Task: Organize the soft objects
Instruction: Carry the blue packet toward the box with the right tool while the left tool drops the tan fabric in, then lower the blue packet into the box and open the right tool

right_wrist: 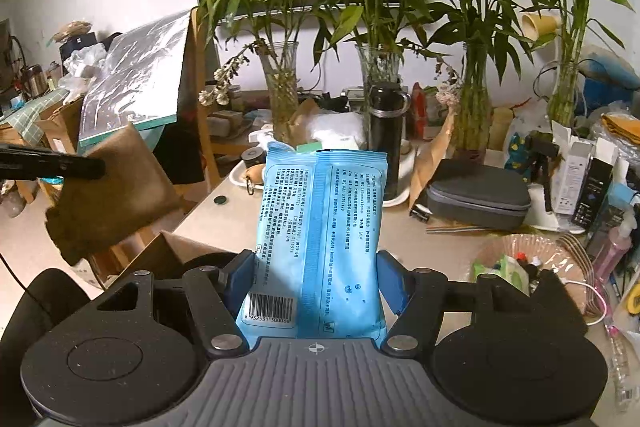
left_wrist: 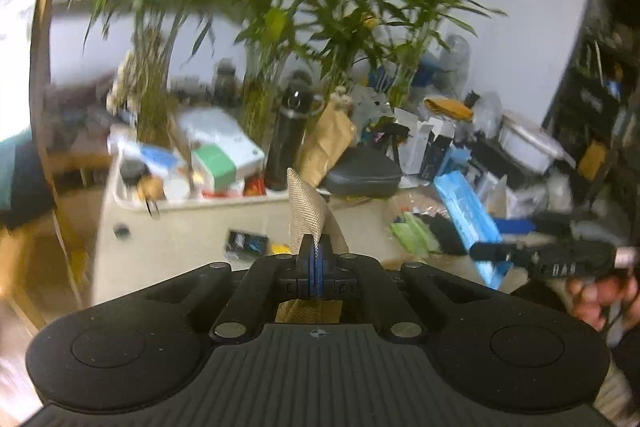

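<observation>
Transport step: my left gripper [left_wrist: 316, 259] pinches a tan woven cloth [left_wrist: 310, 205], my right gripper [right_wrist: 316, 283] clamps a blue wet-wipes pack [right_wrist: 320, 223]; next, I need a drop spot.

We found the left wrist view heavily motion-blurred: the bamboo plants [left_wrist: 320, 7] and the clutter on the tabletop [left_wrist: 192, 227] were smeared, while the left gripper [left_wrist: 315, 259] itself stayed sharp. A bright overexposed patch burned out the left edge. The right wrist view was crisp, evenly and softly lit, with print on the blue packet [right_wrist: 320, 227] legible and mild glare on a plastic sheet [right_wrist: 136, 67]. Both views showed strong fisheye bending and dark corners. We noted only faint shadows.
</observation>
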### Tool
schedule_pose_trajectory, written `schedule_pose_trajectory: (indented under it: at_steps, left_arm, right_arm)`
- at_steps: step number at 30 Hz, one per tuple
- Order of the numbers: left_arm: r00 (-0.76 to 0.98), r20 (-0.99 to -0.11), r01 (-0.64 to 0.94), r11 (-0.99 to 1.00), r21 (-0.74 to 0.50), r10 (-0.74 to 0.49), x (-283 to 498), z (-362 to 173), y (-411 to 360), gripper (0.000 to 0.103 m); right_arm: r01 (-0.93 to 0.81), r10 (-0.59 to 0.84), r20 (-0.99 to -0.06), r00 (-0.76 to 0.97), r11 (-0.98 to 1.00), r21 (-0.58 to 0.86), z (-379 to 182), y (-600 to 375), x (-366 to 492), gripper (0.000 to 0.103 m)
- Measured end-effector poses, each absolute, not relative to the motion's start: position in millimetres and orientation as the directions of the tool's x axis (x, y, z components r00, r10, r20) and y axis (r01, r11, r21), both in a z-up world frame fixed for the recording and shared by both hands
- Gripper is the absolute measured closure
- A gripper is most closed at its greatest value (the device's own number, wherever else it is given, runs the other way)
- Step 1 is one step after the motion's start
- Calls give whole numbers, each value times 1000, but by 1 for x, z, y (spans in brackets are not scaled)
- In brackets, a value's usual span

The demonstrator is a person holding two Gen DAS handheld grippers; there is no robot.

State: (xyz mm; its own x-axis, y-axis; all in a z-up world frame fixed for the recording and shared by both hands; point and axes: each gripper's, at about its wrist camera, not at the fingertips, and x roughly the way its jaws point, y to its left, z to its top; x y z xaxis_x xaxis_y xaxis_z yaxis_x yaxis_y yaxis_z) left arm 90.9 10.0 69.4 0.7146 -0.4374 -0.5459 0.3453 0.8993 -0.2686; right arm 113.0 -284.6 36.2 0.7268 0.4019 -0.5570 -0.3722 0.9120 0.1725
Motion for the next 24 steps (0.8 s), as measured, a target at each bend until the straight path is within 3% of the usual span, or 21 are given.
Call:
schedule_pose_trajectory:
  at_steps: [3,5,6,13,16,24]
  left_arm:
    - [673,-581,296,887,-355,-458,99,53,15,94]
    - [641,-620,283,890,-358,-453,102,41,17,74]
    - [639,-626,277,893,-354,-447,100,36,19,72]
    - [694,-628,319,932,-170,-352,71,25,16,67]
    - [707,-624,318,938,-139,-333,62,23,19,58]
    - [735,-603,328,941,-83,-309,48,23,18,57]
  right_arm:
    - [-384,409,-553,726,908,168,37,-283,107,35]
    - [-390,413,-550,726,906,166,38,-283,103,35]
    - [-393,414,-548,727,905,162,38,-284,100,35]
    - [-394,421,-562,712,902,177,32,-288,86,35]
    - [-402,432,-571,698,896,187,29,-286,83,35]
    - [-414,447,-576,684,888,198,23,-279,82,35]
